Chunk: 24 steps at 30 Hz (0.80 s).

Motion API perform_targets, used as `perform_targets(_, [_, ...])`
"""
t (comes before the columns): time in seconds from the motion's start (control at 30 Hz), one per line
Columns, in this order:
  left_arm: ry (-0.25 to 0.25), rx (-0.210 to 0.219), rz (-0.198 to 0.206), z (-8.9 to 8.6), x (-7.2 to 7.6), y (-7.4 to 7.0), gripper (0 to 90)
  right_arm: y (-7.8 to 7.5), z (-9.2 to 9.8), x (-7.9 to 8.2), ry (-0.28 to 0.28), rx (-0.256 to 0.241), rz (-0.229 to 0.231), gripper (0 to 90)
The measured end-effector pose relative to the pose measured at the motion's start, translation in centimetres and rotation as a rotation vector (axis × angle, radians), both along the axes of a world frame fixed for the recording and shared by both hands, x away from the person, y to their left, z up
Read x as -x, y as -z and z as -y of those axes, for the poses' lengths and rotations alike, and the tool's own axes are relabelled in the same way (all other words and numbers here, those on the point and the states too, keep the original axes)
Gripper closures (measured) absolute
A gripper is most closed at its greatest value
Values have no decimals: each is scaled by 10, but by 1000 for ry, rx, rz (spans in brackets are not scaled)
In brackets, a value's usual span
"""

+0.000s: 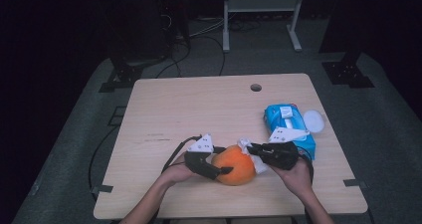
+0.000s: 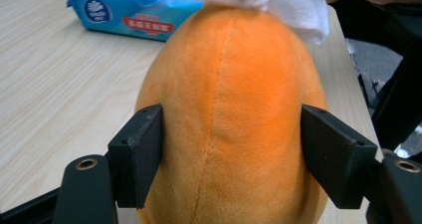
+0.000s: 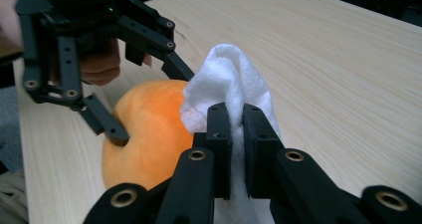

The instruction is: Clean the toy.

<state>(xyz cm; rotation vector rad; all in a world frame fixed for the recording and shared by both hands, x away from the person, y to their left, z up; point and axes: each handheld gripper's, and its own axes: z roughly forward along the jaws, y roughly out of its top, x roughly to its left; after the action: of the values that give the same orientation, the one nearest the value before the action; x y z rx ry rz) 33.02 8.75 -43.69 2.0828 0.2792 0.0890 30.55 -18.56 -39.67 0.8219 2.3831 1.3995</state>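
Orange plush toy (image 1: 234, 165) sits clamped in the left gripper (image 1: 223, 171) while the right gripper (image 1: 252, 148), pinching a white wipe (image 1: 247, 145), has wiping mostly ahead.

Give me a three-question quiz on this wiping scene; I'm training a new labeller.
1. True or false: the left gripper clamps the orange plush toy.
2. What does the right gripper hold? A white wipe; B sponge; C brush.
3. Fill in: the blue wipes pack lies on the wooden table, to the ____ of the toy in the high view.

Key: 1 true; 2 A; 3 right.
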Motion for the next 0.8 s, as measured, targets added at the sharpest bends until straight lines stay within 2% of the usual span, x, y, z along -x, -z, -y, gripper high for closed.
perform_targets(0.13, [3,8,-2,-1,1,-2,280,6,10,-7,24,-7,-27,826])
perform_targets(0.3, [13,-5,14,5,4,-4,273,7,18,-6,57,-1,-28,826])
perform_targets(0.4, [21,-13,27,7,6,-4,264,2,7,-2,28,-11,-19,826])
perform_targets(0.47, [22,-11,34,9,7,-4,260,-2,-2,3,-22,-34,-13,825])
perform_targets(0.53, [21,-15,34,9,8,-4,258,-5,-12,8,-49,-6,13,823])
perform_targets(0.6, [25,-14,30,6,7,-5,258,-5,-14,8,-49,14,27,819])
perform_targets(0.7, [22,-4,21,4,6,-5,256,0,-3,2,-15,11,-2,821])
perform_targets(0.8, [13,10,20,6,6,-6,250,6,14,-5,43,13,-23,822])
